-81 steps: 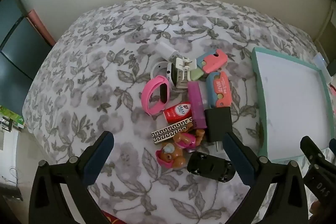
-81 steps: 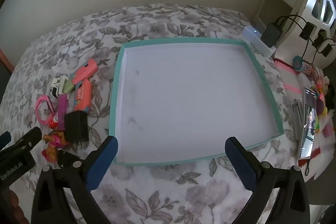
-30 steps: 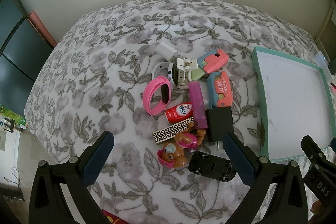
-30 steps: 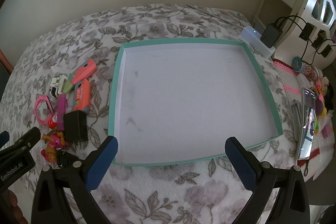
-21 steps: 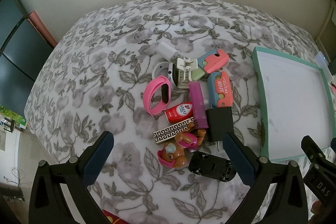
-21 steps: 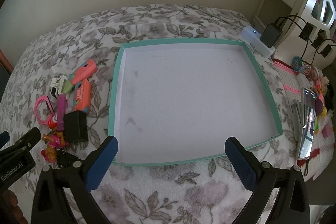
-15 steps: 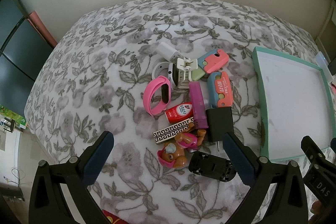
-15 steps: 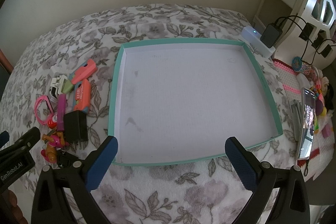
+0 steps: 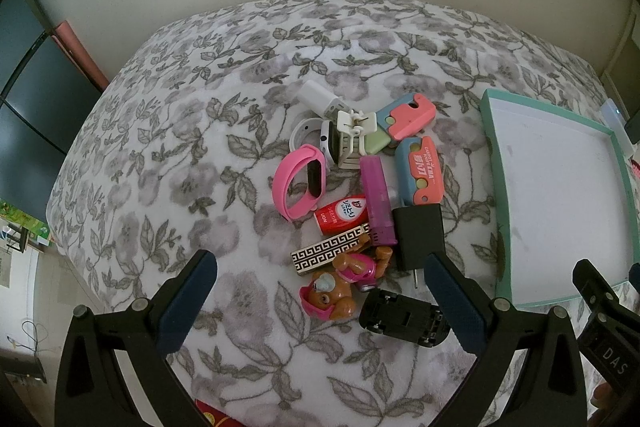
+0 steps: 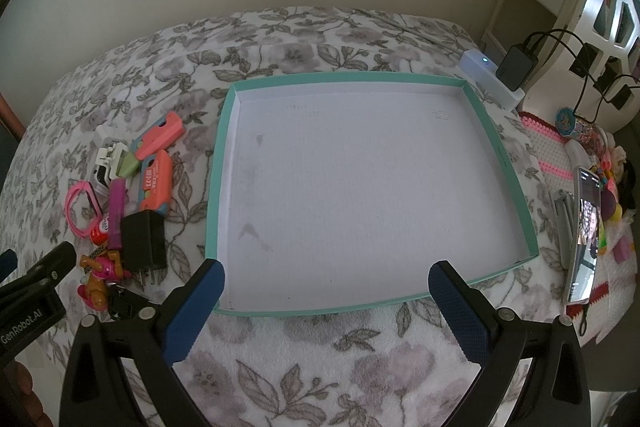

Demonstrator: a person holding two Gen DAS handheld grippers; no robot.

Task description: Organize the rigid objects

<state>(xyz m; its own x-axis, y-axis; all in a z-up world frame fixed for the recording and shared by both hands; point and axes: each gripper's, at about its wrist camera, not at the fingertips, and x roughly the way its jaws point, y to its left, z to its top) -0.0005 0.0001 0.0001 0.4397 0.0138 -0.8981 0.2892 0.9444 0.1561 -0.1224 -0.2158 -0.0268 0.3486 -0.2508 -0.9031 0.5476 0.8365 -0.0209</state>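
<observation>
A bed covered in a grey floral blanket (image 9: 168,147) fills both views. From the left wrist camera, the left gripper (image 9: 320,287) hangs above the blanket with its blue-padded jaws wide apart and nothing between them. Ahead of it lies a tight pile of small hard things: at the left a pink wristband (image 9: 298,191), beside it a white watch (image 9: 320,135) and a white clip (image 9: 352,137); at the far side a white plug (image 9: 316,97); in the middle a red tube (image 9: 342,215), a purple stick (image 9: 378,203) and a patterned bar (image 9: 328,253); nearest the gripper a toy dog (image 9: 340,287) and an overturned black toy car (image 9: 404,315); further right two coral and blue cutters (image 9: 408,115), (image 9: 422,171) and a black charger (image 9: 418,241). Right of the pile, just apart from it, sits a shallow box (image 10: 218,187) with a teal rim and a bare white floor. The right gripper (image 10: 326,291) hovers over the near edge of the box, jaws also spread wide and holding nothing. Off the bed's right edge stands a phone (image 10: 584,235) among small colourful toys
</observation>
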